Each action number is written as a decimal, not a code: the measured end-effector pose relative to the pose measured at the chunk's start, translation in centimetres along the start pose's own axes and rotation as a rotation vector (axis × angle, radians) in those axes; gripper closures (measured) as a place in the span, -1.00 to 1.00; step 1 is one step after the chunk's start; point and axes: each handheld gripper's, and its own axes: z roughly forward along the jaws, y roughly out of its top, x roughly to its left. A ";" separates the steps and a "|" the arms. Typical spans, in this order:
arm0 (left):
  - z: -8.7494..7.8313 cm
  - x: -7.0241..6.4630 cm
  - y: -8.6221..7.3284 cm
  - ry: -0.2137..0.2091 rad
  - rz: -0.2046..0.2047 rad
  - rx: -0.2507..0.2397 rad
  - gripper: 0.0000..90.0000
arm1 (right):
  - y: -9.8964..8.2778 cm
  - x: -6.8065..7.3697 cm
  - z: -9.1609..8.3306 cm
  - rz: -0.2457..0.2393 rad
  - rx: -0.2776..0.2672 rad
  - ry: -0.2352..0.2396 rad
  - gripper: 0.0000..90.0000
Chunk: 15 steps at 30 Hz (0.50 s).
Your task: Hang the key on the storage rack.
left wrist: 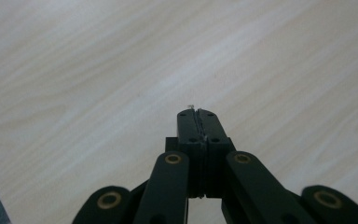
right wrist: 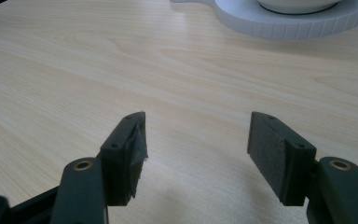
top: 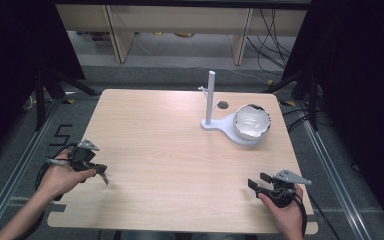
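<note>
- We see the left hand-held gripper [top: 103, 176] at the near left of the pale wooden worktop [top: 170, 165], jaws pressed together with nothing between them; its own view shows the two black pads [left wrist: 197, 122] meeting over bare wood.
- The right hand-held gripper [top: 256, 181] sits near the right front edge, jaws spread wide and empty, pads [right wrist: 265, 149] well apart.
- We take the white glossy ceramic-looking bowl with a dark rim [top: 252, 121] as the thing to handle. It stands upright at the far right of the worktop, seated on the round pad of a white plastic stand with an upright post [top: 210, 95]. Both grippers are well apart from it, the right one nearer.
- We judge the bowl stiff, fairly heavy for its size, slick from the glaze, and breakable if dropped or knocked on the post.
- Best hold, we think: pinch the rim wall on the near side, one pad inside and one outside, away from the post. A grip across the rounded body would likely slip.
- What is inside the bowl we cannot tell.
</note>
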 end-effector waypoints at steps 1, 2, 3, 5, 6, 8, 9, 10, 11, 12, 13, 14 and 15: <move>0.0 0.0 0.0 0.005 -0.015 -0.027 0.97 | 0.0 0.0 0.0 0.000 0.000 0.000 -0.15; -0.1 0.1 0.1 0.012 -0.029 -0.070 0.97 | 0.0 0.0 0.0 0.002 0.000 0.003 -0.15; -0.2 0.0 0.2 0.013 -0.067 -0.105 0.97 | 0.0 0.0 0.0 0.001 0.000 0.002 -0.15; -0.3 0.1 0.3 0.025 -0.078 -0.153 0.97 | 0.0 0.0 0.0 0.002 0.000 0.003 -0.15; -0.3 0.1 0.3 0.025 -0.078 -0.153 0.97 | 0.0 0.0 0.0 0.002 0.000 0.003 -0.15; -0.4 0.2 0.5 0.030 -0.075 -0.182 0.97 | 0.0 0.3 -0.1 0.033 0.019 -0.011 -0.15; -0.4 0.2 0.6 0.038 -0.071 -0.190 0.97 | 0.0 0.4 -0.1 0.039 0.018 -0.006 -0.15; -0.4 0.3 0.8 0.030 -0.072 -0.204 0.97 | 0.0 0.3 -0.1 0.026 0.013 -0.001 -0.15; -0.5 0.2 0.9 0.038 -0.070 -0.225 0.97 | 0.0 0.3 -0.1 0.026 0.013 -0.001 -0.15; -0.4 0.2 1.1 0.029 -0.073 -0.245 0.97 | 0.0 0.3 -0.1 0.028 0.012 -0.001 -0.15; -0.3 0.1 1.2 0.036 -0.082 -0.279 0.97 | 0.0 0.0 0.0 -0.003 0.001 -0.002 -0.15; -0.2 0.0 1.4 0.037 -0.081 -0.297 0.97 | 0.0 0.0 0.0 -0.002 0.001 -0.002 -0.15; 0.0 -0.3 1.7 0.035 -0.093 -0.357 0.97 | 0.0 0.1 -0.1 0.005 0.004 0.005 -0.15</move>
